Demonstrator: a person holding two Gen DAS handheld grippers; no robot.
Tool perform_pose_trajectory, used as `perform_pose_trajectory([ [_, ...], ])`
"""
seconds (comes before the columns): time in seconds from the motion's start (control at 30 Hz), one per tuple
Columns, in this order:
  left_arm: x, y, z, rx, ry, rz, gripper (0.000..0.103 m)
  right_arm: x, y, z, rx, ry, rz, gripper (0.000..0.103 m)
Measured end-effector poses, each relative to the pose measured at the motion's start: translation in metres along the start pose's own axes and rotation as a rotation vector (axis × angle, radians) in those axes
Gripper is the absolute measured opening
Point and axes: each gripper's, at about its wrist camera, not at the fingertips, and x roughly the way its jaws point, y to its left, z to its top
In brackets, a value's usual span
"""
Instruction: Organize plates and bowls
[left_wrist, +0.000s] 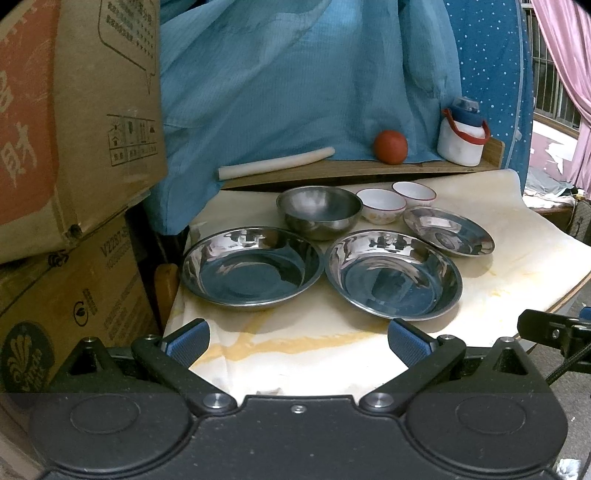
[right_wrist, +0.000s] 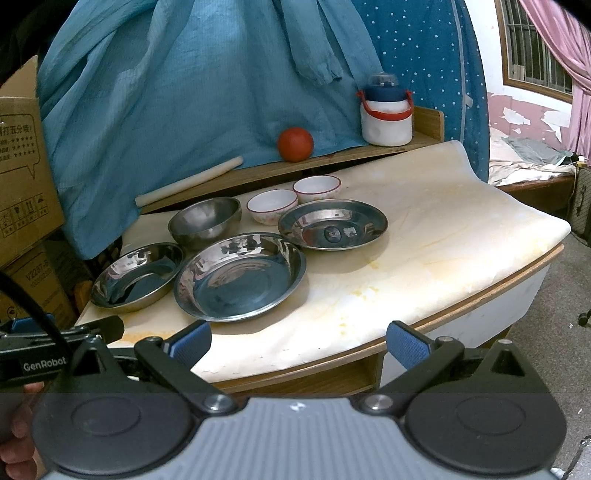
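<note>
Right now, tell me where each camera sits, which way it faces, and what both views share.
Left wrist: on the left gripper, jaws open, at the table's near-left edge, facing the large steel plates; the right gripper's tip shows at right.
Right wrist: on the right gripper, jaws open, off the cream-covered table's front edge, facing left-forward; the left gripper shows at left.
Shared: deep steel bowl, two white ceramic bowls, red ball.

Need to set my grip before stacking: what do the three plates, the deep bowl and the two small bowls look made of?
Three plates: polished steel, by their mirror reflections. Deep bowl: also metal, duller brushed sheen. Two small bowls: glossy white with red rims, probably ceramic, possibly melamine. Both grippers, left and right, are open.
</note>
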Motion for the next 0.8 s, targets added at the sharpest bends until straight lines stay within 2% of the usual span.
perform_pose_trajectory([
  [0.8,0.0040,0.0003,0.0052,-0.009,0.018,0.007,0.102,0.0024,-0.0009,0.0012,-0.003,0.003,0.004,0.103],
])
